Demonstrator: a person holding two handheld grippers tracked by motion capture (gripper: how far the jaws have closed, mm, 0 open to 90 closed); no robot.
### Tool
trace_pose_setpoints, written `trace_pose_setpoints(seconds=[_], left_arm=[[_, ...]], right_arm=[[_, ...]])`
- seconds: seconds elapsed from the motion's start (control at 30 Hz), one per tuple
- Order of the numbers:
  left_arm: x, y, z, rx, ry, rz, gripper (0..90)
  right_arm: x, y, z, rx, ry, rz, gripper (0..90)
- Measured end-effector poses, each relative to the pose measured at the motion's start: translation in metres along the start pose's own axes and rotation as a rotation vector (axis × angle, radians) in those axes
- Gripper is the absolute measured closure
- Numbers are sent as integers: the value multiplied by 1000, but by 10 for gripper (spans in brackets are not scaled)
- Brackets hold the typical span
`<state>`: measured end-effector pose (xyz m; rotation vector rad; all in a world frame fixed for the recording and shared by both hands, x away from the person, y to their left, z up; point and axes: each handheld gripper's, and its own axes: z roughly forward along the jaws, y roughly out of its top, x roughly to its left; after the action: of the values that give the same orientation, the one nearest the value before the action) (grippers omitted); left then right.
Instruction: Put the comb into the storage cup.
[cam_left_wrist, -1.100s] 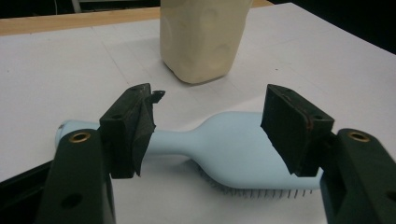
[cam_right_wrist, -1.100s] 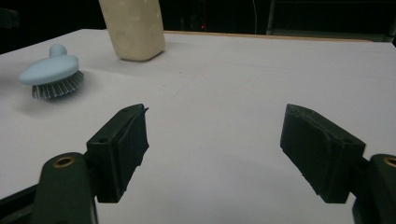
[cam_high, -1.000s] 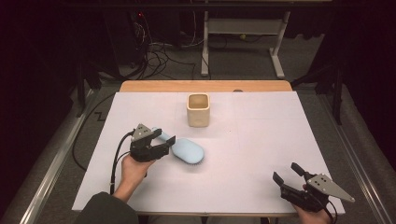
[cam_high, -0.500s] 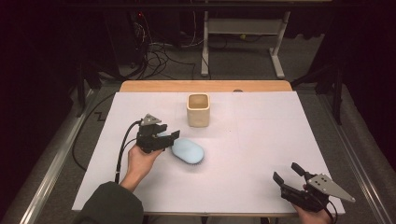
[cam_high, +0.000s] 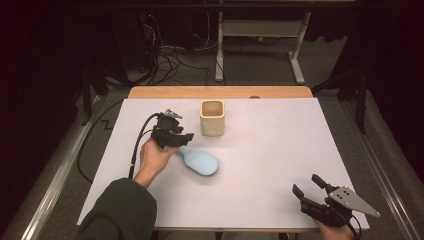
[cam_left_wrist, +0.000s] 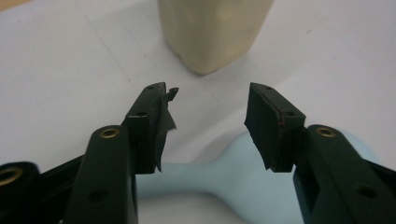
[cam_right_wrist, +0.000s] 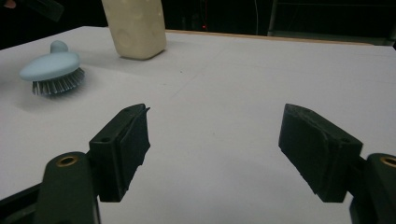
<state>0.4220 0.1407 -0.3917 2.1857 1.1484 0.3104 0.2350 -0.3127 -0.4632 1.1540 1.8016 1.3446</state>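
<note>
Room: a dark grey floor is seen around the table, with a tangle of cables (cam_high: 165, 55) at the far left and a white metal frame (cam_high: 260, 35) standing behind.

Table (cam_high: 280, 150): a white sheet covers the top, and a strip of bare wood is left showing along the far edge. The right half of the sheet is bare and open from the cup across to the right edge. The near edge is crossed by both forearms.

Cup (cam_high: 212, 118): cream, square-sided, set upright near the far middle of the sheet, well apart from every edge.

Hairbrush (cam_high: 200, 161): pale blue, laid bristles down just left of centre, near the cup but apart from it. Its handle is pointed toward the left gripper.

Left gripper (cam_high: 182, 138): held over the brush handle, just left of the cup. Its jaws have just been closing; in the left gripper view (cam_left_wrist: 208, 126) a gap is seen between them, with the handle lying beneath and not pressed by either pad.

Right gripper (cam_high: 307, 184): held at the near right corner, its jaws spread wide on nothing, bare sheet lying ahead of them.
</note>
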Motion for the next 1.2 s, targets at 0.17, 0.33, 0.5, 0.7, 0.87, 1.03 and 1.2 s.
trace_pose_setpoints(seconds=[0.17, 0.33, 0.5, 0.7, 0.87, 1.03, 1.2], left_arm=[[9, 4, 16, 83, 30, -16, 506], [16, 3, 27, 149, 69, -26, 525], [24, 3, 36, 194, 76, -50, 564], [25, 2, 44, 251, 122, -28, 644], [29, 1, 47, 302, 128, -36, 720], [34, 0, 44, 316, 112, -57, 775], [38, -1, 42, 330, 96, -69, 815]], right_arm=[[0, 0, -1, -6, 3, 0, 252], [1, 0, 2, 5, 10, 6, 254], [2, 0, 3, 11, 10, 0, 255], [4, 0, 7, 29, 18, -18, 255], [4, 0, 8, 31, 21, -15, 255], [4, 0, 8, 32, 29, -17, 251], [4, -1, 9, 48, 25, -10, 251]])
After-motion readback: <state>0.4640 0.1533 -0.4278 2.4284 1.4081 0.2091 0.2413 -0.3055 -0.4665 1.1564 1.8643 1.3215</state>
